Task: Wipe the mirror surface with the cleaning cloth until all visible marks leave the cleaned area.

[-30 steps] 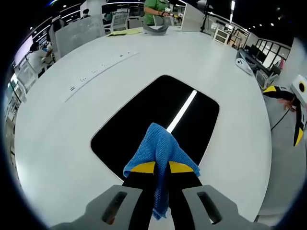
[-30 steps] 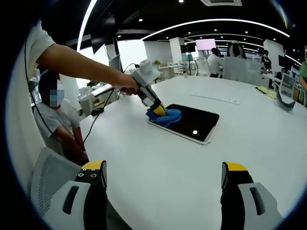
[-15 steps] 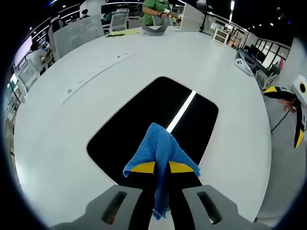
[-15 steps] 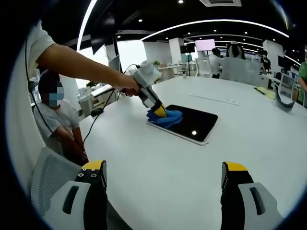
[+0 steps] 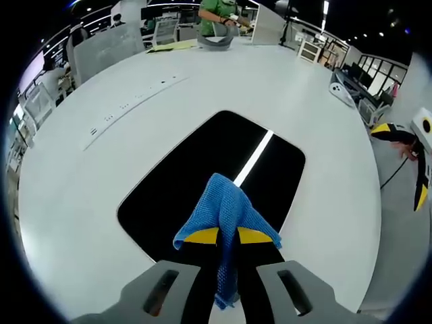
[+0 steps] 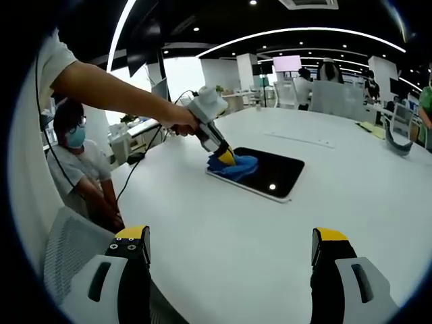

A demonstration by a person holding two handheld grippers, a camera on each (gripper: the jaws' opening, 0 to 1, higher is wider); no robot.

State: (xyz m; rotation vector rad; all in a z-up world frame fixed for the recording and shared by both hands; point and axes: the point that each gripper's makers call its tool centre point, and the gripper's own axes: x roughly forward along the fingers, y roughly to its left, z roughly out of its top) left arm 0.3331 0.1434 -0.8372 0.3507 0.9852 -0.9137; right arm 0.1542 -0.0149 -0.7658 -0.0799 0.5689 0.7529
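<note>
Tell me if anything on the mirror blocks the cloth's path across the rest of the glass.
Nothing visible does. The left gripper holds the blue cloth at the mirror's near end, and the dark surface ahead carries only a reflected light strip.

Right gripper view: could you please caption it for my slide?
Left gripper presses a blue cloth onto the mirror on a white table.

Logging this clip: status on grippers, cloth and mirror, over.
Left gripper shut on blue cloth, cloth at mirror's near end. Right gripper open, empty, above the white table. Nothing in the way.
</note>
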